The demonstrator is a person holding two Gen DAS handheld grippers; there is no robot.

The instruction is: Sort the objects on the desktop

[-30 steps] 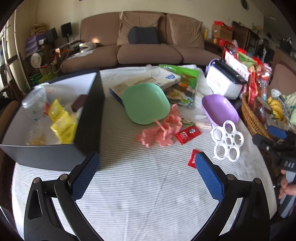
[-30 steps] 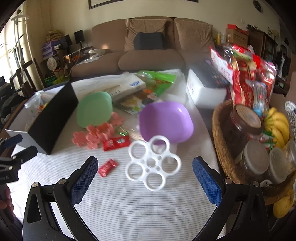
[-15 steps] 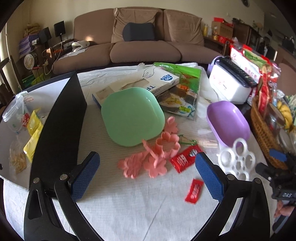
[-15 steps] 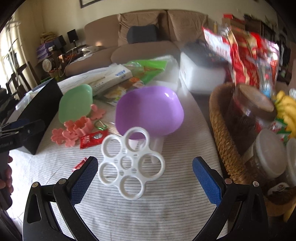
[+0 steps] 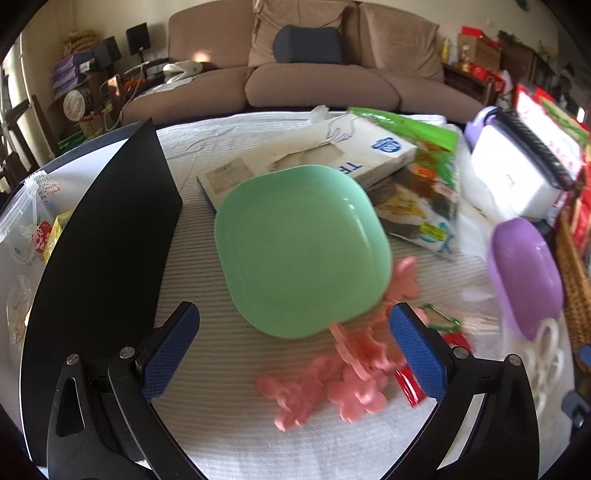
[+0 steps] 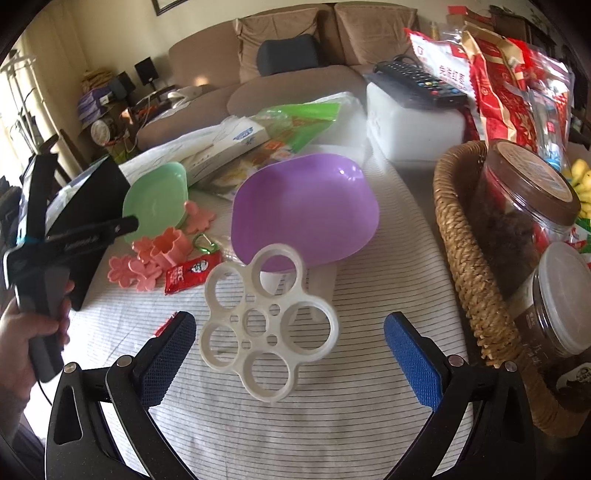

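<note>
I held my left gripper (image 5: 293, 349) wide open and empty before the square green plastic plate (image 5: 303, 251), my right gripper (image 6: 290, 352) equally spread, empty, around the white ringed plastic tray (image 6: 267, 325) on the striped tablecloth (image 6: 369, 288).

A brown sofa (image 5: 314, 70) with 2 tan back cushions (image 6: 325, 35) and 1 dark pillow (image 5: 308, 46) stands against a cream wall (image 6: 110, 33); cluttered shelves (image 5: 85, 85) sit left; daylight enters there.

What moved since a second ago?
Both grippers moved forward, open and empty: the left gripper toward the green plate, the right gripper toward the white ring tray. Nothing was grabbed; the things on the table stayed put.
</note>
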